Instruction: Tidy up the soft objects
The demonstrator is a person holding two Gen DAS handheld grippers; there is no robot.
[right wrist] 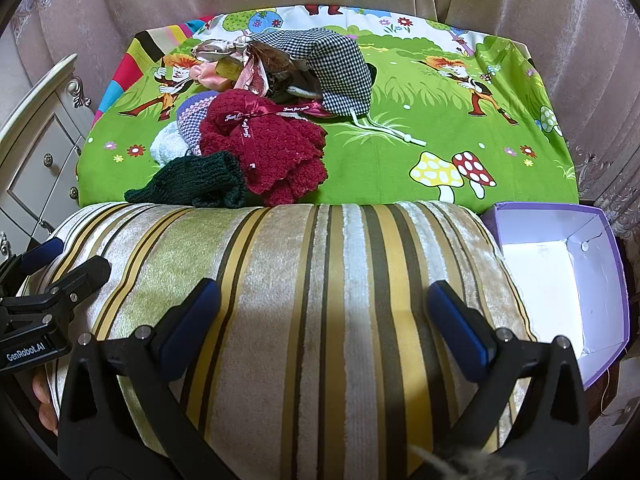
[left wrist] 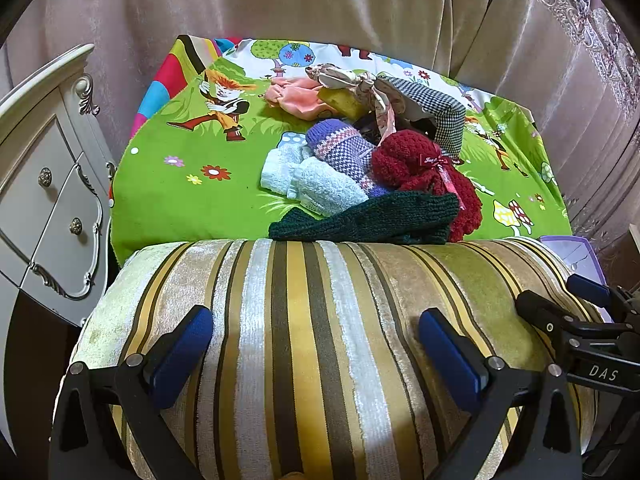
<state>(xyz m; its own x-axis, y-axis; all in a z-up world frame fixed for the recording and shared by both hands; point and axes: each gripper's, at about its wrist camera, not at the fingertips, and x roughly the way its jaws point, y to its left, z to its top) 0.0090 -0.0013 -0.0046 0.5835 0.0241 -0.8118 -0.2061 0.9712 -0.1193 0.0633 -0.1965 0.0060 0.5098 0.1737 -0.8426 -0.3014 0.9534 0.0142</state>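
Note:
A pile of soft things lies on a green cartoon-print cloth: a dark green knit, a red knit with a ribbon, a purple patterned knit, a light blue towel, a checked hat and a pink cloth. The red knit, green knit and checked hat also show in the right wrist view. My left gripper is open and empty over a striped cushion. My right gripper is open and empty over the same cushion.
An open purple box with a white inside stands right of the cushion. A white ornate drawer cabinet stands at the left. Beige curtains hang behind the cloth.

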